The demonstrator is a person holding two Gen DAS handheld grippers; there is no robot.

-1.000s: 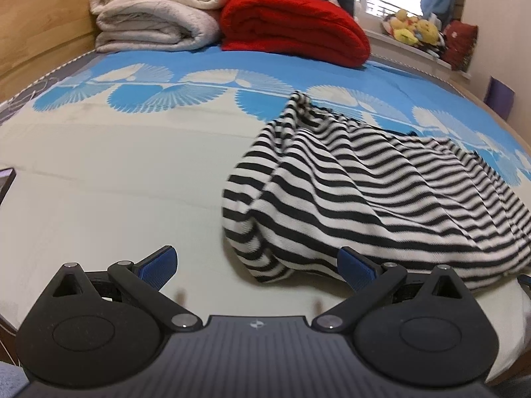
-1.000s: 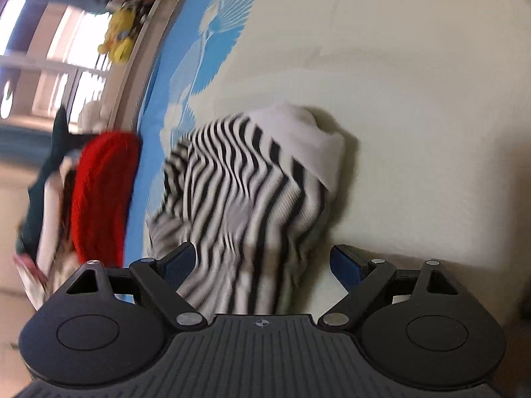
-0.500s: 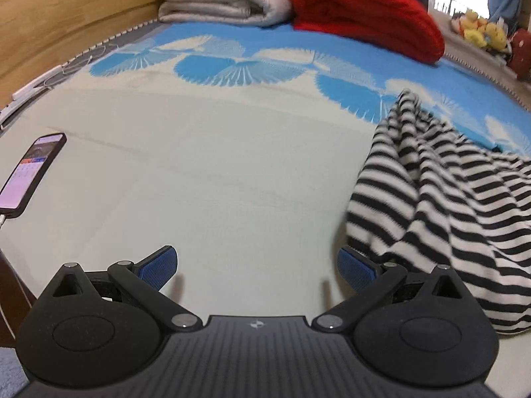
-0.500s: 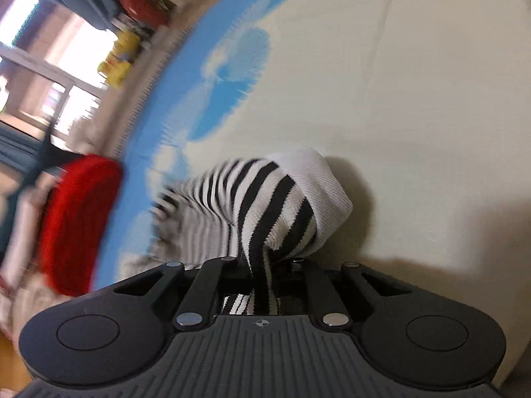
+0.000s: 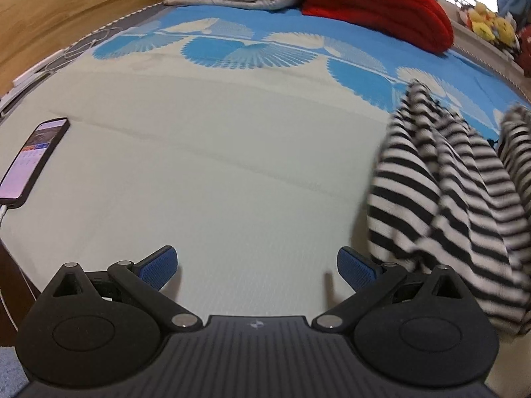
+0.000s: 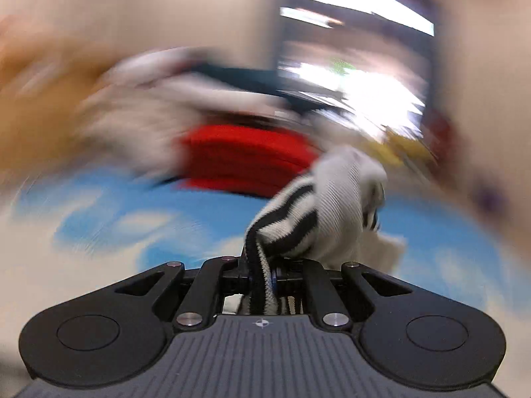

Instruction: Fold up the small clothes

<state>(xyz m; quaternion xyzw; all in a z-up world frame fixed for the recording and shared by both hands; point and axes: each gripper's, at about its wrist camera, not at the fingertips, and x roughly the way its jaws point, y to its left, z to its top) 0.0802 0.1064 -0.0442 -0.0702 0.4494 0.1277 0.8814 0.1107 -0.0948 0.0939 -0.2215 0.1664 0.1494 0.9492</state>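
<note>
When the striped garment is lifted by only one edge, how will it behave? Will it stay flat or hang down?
It will probably hang limp: the striped garment already drapes in loose vertical folds. It seems light, since the right gripper, shut on one bunched edge, appears to carry it. It may swing, so the open left gripper would likely have to catch a second edge.

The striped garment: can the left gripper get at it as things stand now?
Probably yes. The left gripper is open and holds nothing, and the striped garment hangs just beside its right finger, held up by the right gripper. Only bare bed sheet lies between them.
</note>
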